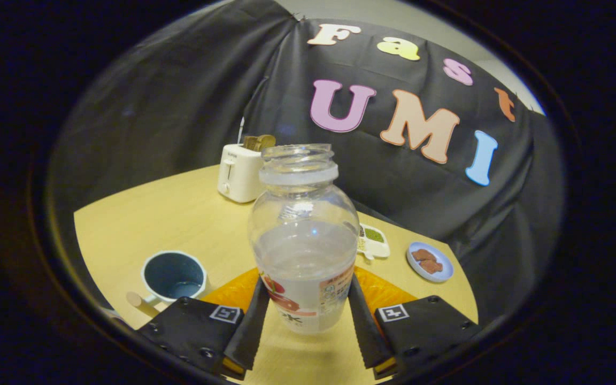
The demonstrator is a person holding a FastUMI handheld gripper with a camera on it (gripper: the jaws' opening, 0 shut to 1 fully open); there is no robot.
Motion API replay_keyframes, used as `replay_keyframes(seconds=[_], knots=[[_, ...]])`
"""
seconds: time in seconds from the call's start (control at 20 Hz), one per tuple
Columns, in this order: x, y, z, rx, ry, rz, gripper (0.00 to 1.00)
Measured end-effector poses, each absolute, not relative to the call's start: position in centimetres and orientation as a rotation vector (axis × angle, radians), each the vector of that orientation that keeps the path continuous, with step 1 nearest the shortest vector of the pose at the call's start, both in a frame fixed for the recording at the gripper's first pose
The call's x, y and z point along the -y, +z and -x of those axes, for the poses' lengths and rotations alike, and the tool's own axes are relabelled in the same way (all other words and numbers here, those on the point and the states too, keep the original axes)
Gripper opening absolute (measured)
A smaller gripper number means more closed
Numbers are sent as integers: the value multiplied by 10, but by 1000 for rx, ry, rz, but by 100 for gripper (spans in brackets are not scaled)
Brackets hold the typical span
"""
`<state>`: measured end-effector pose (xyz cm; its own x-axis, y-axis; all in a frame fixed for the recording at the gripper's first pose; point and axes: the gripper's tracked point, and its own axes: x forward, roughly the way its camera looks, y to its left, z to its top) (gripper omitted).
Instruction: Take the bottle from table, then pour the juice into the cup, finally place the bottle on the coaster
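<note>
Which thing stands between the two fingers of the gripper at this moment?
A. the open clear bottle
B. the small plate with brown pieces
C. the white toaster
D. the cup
A: the bottle, its cap off, stands upright between the gripper fingers, which press on its two sides.

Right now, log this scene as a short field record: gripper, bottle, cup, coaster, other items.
gripper: both fingers pressed against the bottle's lower sides
bottle: clear, uncapped, upright, partly filled with pale liquid
cup: white with dark inside, on the table, beside the bottle
coaster: orange, behind the bottle's base
table: light wood
other items: toaster, small plate with brown pieces, white dish
</note>
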<state>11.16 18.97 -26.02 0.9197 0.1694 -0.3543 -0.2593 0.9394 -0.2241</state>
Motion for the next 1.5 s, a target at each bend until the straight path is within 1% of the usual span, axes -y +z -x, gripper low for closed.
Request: replay_keyframes(seconds=[0.35,0.7,1.1,1.5], knots=[[-193,-253,-149,-290,241,86,78],[-192,-292,-177,-320,260,2,78],[-180,-327,-199,-341,242,-20,78],[-177,-338,-204,-336,235,-4,79]])
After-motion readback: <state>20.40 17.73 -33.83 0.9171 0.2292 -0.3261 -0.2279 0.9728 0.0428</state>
